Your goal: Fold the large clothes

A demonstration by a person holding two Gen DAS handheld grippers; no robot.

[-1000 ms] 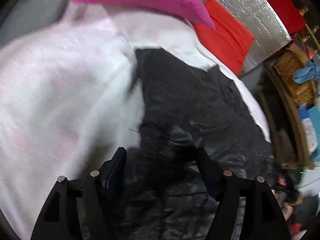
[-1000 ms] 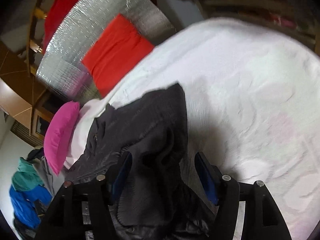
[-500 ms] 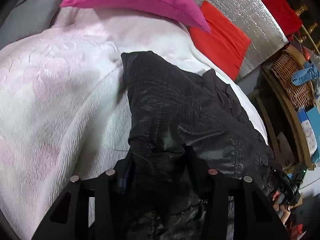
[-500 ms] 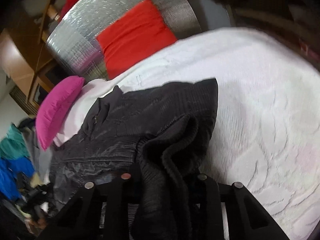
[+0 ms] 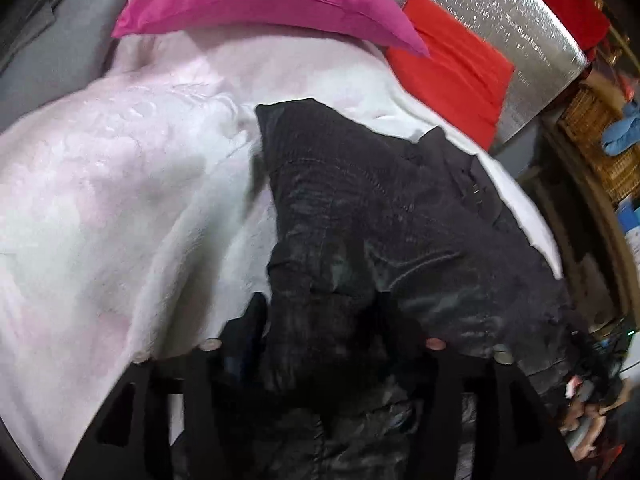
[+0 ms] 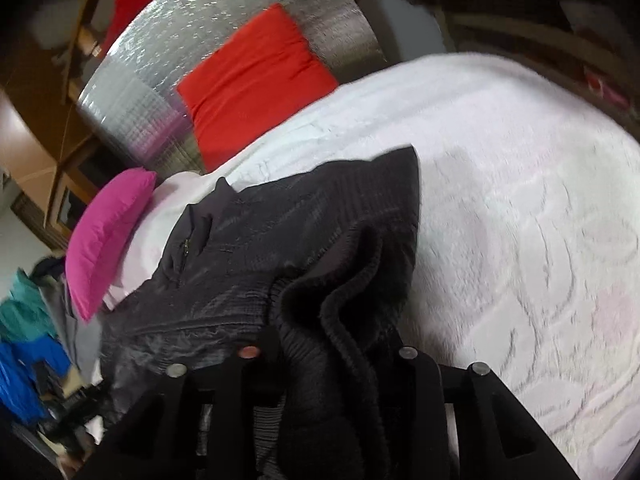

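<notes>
In the left wrist view the left gripper (image 5: 320, 320) has its jaws opening, with a bunched fold of the dark jacket (image 5: 360, 208) between them, though whether the pads press on the cloth I cannot tell; the jacket lies spread on the white bedspread (image 5: 120, 200), below a pink pillow (image 5: 260, 0) and a red cushion (image 5: 452, 72) that leans on a silver quilted board (image 5: 500, 8). In the right wrist view the right gripper (image 6: 332, 344) also has its jaws opening around a thick ribbed edge of the jacket, which rises in a fold between them, contact unclear, while the rest of the garment lies on the bedspread toward the pink pillow, with blue and green clothes (image 6: 24, 344) piled at the left edge.
</notes>
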